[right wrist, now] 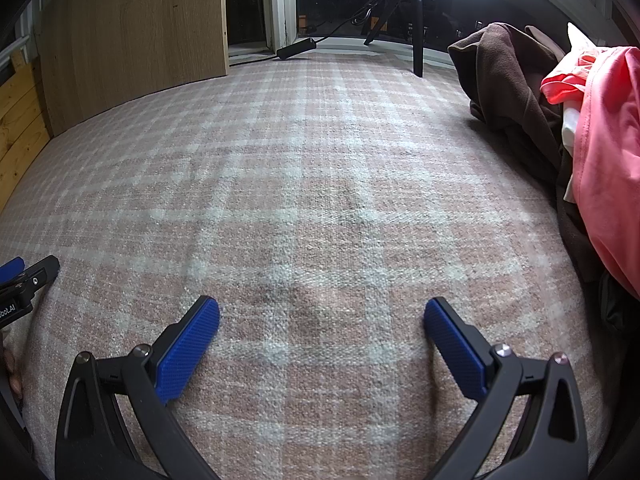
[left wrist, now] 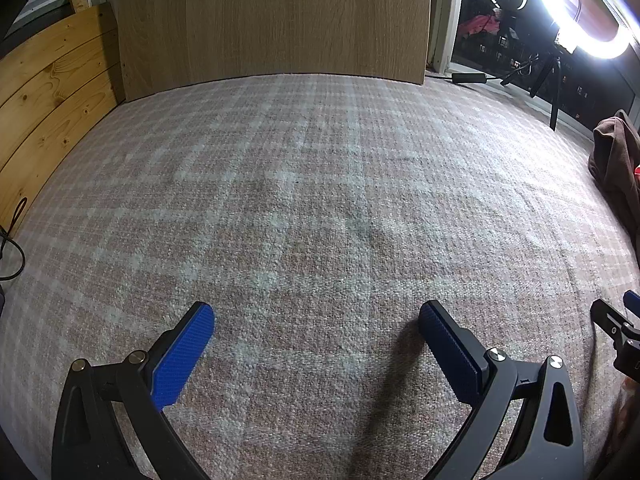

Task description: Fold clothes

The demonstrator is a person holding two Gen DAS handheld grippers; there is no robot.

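Both tongs hover over a pink and white checked blanket [right wrist: 304, 184], side by side and pointing the same way. The left tongs [left wrist: 316, 320] are spread wide with nothing between their blue pads [left wrist: 182, 356]. The right tongs [right wrist: 322, 316] are likewise wide apart and hold nothing. The clothes lie in a heap at the blanket's right edge: a brown garment [right wrist: 508, 80] furthest from the tongs, a coral-pink garment [right wrist: 608, 160] draped over it nearer them, and a bit of white cloth [right wrist: 570, 128] between the two. A wooden board [left wrist: 276, 20] stands at the blanket's far edge.
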